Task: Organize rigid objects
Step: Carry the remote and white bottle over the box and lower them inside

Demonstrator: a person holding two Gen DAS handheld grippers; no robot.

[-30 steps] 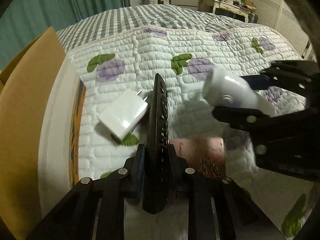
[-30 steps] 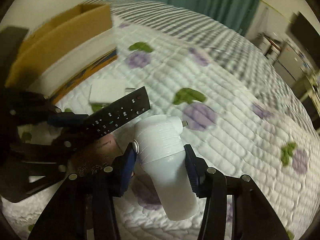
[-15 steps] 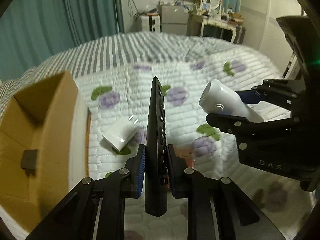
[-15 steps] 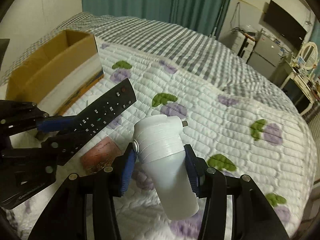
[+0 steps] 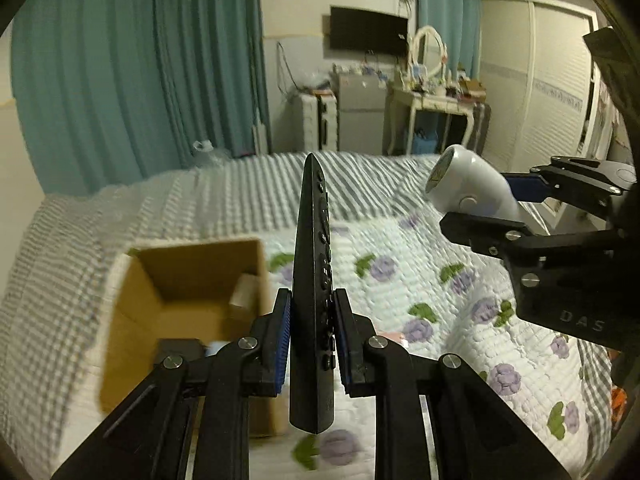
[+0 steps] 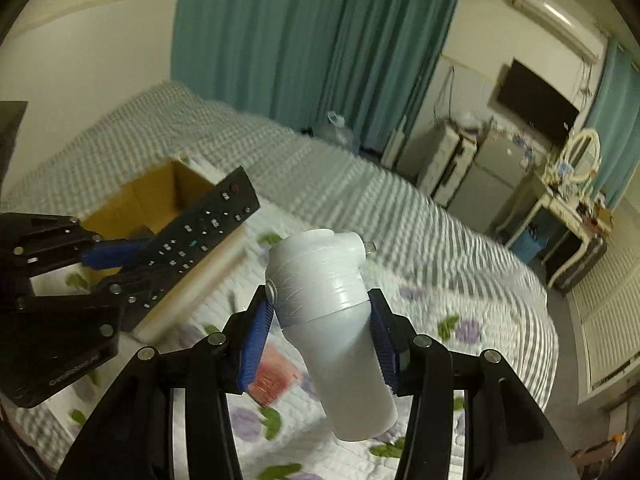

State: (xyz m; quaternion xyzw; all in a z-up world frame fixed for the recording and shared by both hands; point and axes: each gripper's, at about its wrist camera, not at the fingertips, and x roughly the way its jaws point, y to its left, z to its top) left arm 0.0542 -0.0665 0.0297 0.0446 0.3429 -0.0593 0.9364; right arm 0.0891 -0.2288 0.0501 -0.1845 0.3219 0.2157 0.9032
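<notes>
My left gripper (image 5: 311,340) is shut on a black remote control (image 5: 313,280) held on edge, high above the bed. The remote also shows in the right wrist view (image 6: 200,236). My right gripper (image 6: 320,344) is shut on a white cylindrical device (image 6: 328,320), which also shows in the left wrist view (image 5: 468,192). An open cardboard box (image 5: 188,292) stands on the bed below and left of the remote; it also shows in the right wrist view (image 6: 140,196). A small pale object (image 5: 244,292) lies inside the box.
A pink packet (image 6: 274,378) lies on the flowered quilt (image 5: 440,300) below both grippers. Beyond the bed are teal curtains (image 5: 140,80), a small fridge (image 5: 356,116), a white dressing table (image 5: 432,112) and a wall TV (image 5: 368,34).
Both grippers have risen well above the bed with their objects. The left one has swung toward the box, whose open inside now shows. The white charger has gone out of view.
</notes>
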